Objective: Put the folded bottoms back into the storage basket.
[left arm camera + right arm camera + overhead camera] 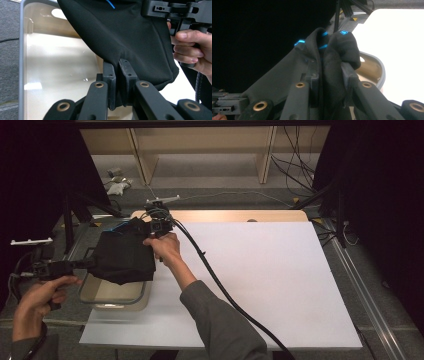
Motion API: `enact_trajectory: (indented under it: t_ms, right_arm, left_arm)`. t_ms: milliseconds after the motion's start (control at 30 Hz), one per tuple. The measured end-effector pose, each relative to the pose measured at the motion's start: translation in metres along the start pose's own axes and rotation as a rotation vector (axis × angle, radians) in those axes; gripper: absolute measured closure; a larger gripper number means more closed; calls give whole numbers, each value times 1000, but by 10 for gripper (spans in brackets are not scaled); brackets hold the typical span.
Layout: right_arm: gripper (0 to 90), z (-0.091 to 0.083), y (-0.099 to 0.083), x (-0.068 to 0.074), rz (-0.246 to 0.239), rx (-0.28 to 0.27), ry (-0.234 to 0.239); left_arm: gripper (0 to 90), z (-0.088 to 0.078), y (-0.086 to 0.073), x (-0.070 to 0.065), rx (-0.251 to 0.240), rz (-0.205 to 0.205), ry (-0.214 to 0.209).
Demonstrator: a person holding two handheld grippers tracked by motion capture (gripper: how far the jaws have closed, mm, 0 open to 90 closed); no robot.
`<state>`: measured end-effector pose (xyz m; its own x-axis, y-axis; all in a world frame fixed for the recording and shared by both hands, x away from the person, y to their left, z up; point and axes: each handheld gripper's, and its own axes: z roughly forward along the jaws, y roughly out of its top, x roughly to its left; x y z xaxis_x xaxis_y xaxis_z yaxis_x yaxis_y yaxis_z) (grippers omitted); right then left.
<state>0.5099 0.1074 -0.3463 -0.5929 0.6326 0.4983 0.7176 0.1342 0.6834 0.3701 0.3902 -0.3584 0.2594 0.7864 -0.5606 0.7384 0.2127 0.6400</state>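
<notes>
The black cloth with small blue marks hung in the air above the clear plastic tub, which stood at the left edge of the white table sheet. The left gripper had its jaws closed on a fold at the cloth's lower edge. The right gripper pinched a thick bunch of the same cloth at the far end. The cloth was stretched between both grippers and sagged toward the tub.
</notes>
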Motion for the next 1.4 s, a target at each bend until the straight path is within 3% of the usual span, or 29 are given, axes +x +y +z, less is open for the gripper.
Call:
enact_trajectory:
  t_ms: [333, 567, 1400]
  right_arm:
    - [733, 11, -5, 0, 8, 11, -4]
    - [731, 19, -9, -1, 5, 27, -9]
    - [741, 35, -18, -2, -4, 59, -29]
  left_arm:
    - [837, 2, -2, 5, 21, 7, 61]
    - [836, 5, -5, 14, 30, -18, 69]
    - [834, 14, -9, 26, 57, -50, 120]
